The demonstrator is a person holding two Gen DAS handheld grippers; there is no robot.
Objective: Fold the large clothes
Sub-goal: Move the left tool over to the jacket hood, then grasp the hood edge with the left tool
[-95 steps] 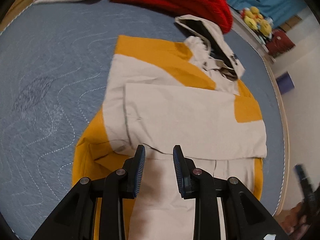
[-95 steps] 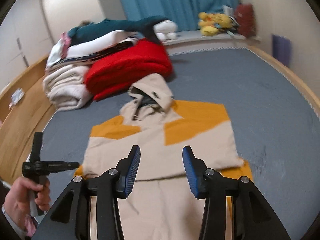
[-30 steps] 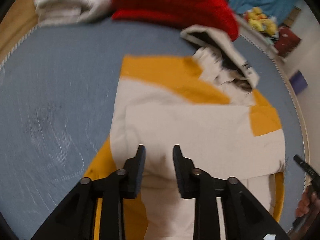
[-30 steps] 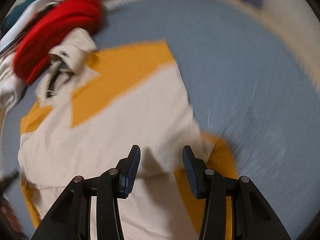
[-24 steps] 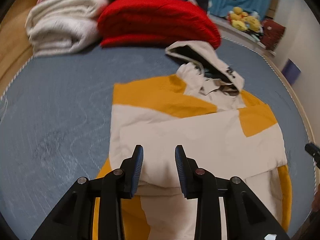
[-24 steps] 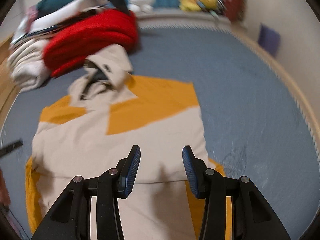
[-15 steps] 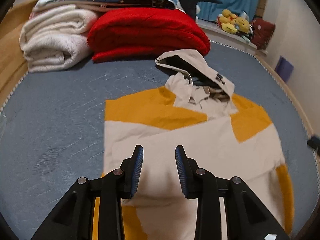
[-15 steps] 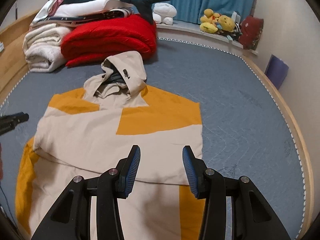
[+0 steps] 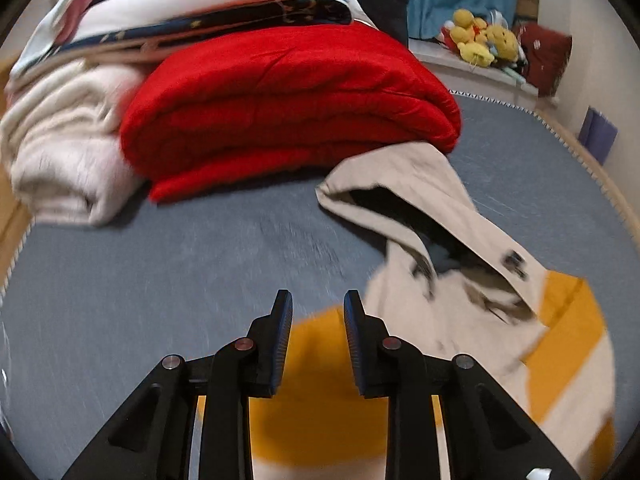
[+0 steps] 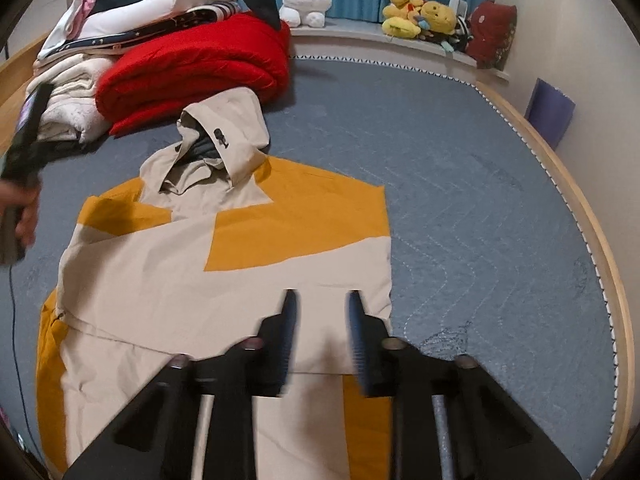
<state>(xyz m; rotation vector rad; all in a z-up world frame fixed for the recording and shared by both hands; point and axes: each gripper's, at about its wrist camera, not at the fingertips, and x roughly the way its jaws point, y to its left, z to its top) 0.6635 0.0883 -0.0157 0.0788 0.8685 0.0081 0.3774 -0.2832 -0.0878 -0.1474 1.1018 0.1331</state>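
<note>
Here, in your left wrist view, your left gripper [image 9: 317, 312] hangs over the blue bed cover [image 9: 160, 280], jaws narrowing with nothing between them. The beige and yellow hooded jacket [image 9: 460, 320] lies flat under and to the right of the tips, its hood [image 9: 404, 184] ahead on the right, near a folded red blanket [image 9: 288, 100].

In your right wrist view, your right gripper [image 10: 322, 312] hovers above the jacket's near right part, jaws closing on nothing. The jacket spreads ahead and left; your left hand [image 10: 18, 208] shows at the left edge.
</note>
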